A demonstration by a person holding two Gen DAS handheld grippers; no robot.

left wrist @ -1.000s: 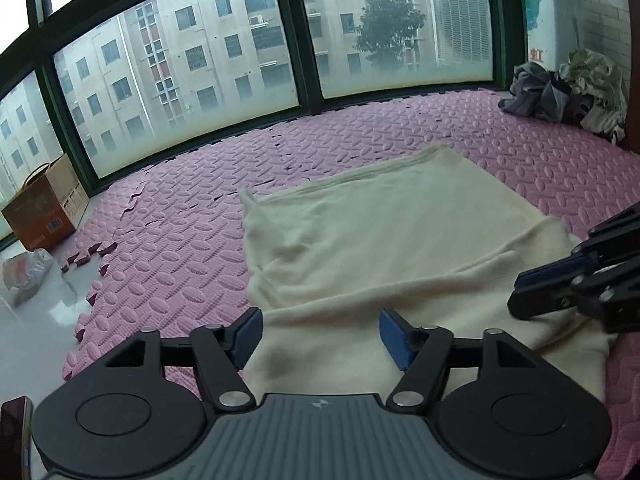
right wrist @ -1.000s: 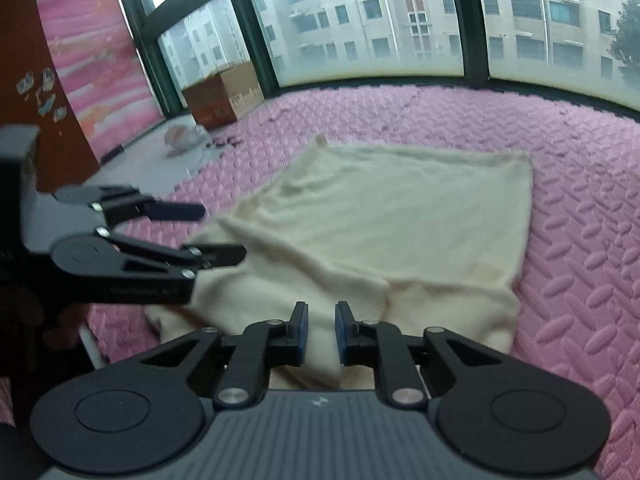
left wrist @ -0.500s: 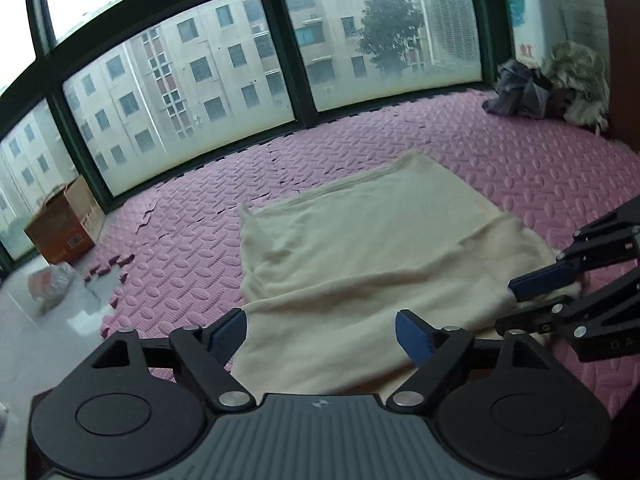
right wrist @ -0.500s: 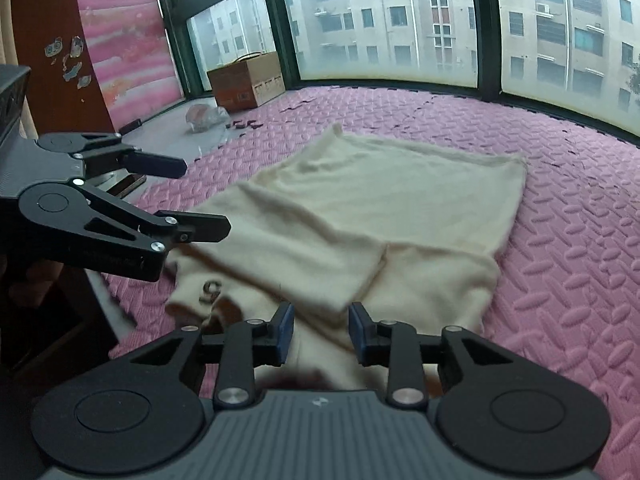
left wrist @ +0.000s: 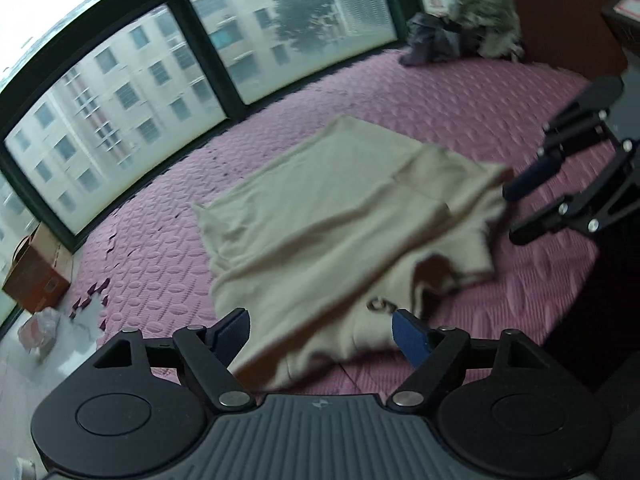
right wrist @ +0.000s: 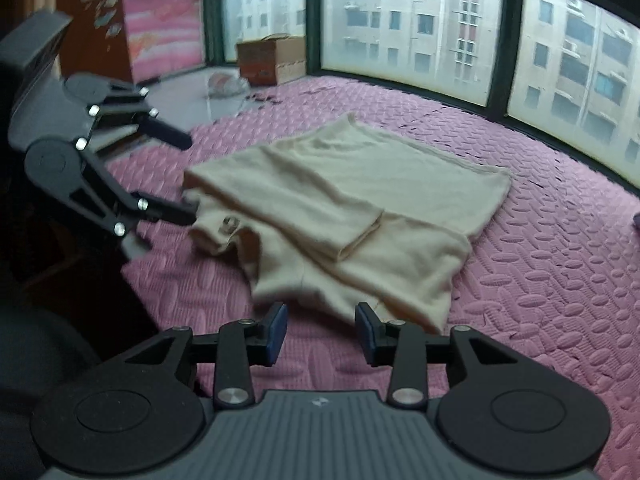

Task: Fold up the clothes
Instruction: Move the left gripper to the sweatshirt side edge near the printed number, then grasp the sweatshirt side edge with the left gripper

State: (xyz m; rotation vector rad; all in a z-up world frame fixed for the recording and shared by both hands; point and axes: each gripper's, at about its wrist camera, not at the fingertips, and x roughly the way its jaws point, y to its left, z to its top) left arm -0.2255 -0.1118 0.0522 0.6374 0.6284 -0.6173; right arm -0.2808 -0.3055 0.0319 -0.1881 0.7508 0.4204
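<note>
Both tools clear | cream garment [right wrist: 360, 216] ahead on mat [right wrist: 540, 280]

Left wrist view angled down at the cream garment [left wrist: 320, 220] from its near-left, right wrist view [right wrist: 360, 216] from its near-right, both close, sharing garment, windows behind.

Pink foam floor mats [right wrist: 560, 280] with an embossed pattern cover most of the floor beneath wide dark-framed windows [left wrist: 160, 80] facing pale apartment blocks. A cardboard box [right wrist: 272, 60] stands on bare floor by the glass, a crumpled plastic bag [right wrist: 226, 84] just beside it. A heap of grey and pale clothing [left wrist: 460, 36] lies in the far corner.
</note>
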